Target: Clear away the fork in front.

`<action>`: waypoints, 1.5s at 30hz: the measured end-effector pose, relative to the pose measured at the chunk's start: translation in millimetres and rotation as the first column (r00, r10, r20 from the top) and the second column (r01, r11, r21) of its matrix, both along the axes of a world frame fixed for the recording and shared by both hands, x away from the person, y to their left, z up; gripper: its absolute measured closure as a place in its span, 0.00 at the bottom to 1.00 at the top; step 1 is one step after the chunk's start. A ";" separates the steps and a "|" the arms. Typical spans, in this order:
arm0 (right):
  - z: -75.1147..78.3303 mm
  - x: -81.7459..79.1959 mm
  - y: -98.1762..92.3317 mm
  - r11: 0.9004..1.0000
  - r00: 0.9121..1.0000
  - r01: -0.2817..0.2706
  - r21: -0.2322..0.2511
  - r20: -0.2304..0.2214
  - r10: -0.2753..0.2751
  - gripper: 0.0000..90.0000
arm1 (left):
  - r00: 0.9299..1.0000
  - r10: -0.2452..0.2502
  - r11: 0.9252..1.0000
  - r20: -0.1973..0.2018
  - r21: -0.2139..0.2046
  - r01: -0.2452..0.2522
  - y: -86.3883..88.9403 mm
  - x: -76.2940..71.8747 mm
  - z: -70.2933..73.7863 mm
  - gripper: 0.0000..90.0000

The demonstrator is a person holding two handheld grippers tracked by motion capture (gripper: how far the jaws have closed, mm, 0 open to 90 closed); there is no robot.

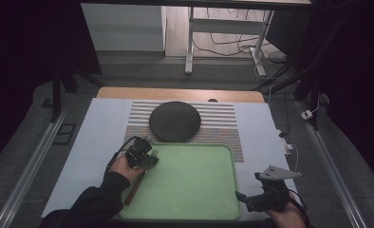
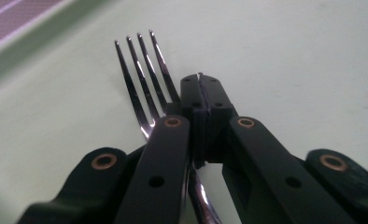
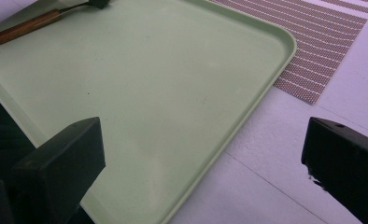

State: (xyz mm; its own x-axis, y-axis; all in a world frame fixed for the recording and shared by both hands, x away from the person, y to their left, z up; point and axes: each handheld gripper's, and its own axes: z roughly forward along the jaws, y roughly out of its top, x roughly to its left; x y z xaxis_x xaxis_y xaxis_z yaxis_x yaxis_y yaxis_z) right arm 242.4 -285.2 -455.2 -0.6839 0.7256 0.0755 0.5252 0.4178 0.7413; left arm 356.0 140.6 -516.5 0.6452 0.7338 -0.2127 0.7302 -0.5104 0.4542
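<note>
A fork (image 2: 145, 79) with a wooden handle (image 1: 134, 189) sits at the left edge of the pale green tray (image 1: 199, 216). My left gripper (image 1: 151, 160) is shut on the fork's metal neck. In the left gripper view the pads of that gripper (image 2: 201, 81) meet, the tines stick out just left of them over the tray (image 2: 289, 46), and the shaft runs back between the jaws. The wooden handle (image 3: 28, 26) slants across the tray's rim. My right gripper (image 1: 247, 185) hovers open at the tray's near right corner. Nothing is between the jaws of the right gripper (image 3: 203, 140).
A dark round mat (image 1: 174, 121) lies on a striped placemat (image 1: 223, 128) just behind the tray. White sheeting (image 1: 95, 137) covers the table around them. The tray's rim (image 3: 247, 98) runs under the right gripper, with the placemat (image 3: 322, 46) beyond it.
</note>
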 end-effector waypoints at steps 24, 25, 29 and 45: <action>0.4 -0.1 0.4 1.000 1.000 0.005 -0.005 0.000 -0.005 0.00 | 0.991 -0.014 0.982 0.133 -0.186 0.039 54.9 -38.8 36.9 0.33; 0.2 0.0 0.2 1.000 1.000 0.003 -0.001 0.001 -0.003 0.00 | 0.990 -0.008 0.978 0.143 -0.206 0.038 59.4 -44.5 39.5 0.29; 0.2 0.1 0.2 1.000 1.000 0.006 0.000 -0.002 -0.006 0.00 | 0.985 0.036 0.969 0.172 -0.248 0.008 78.3 -68.0 45.2 0.21; 0.4 -0.3 1.6 1.000 1.000 0.017 -0.008 0.005 -0.017 0.00 | 0.966 0.164 0.959 0.199 -0.261 -0.109 131.3 -141.6 38.1 0.00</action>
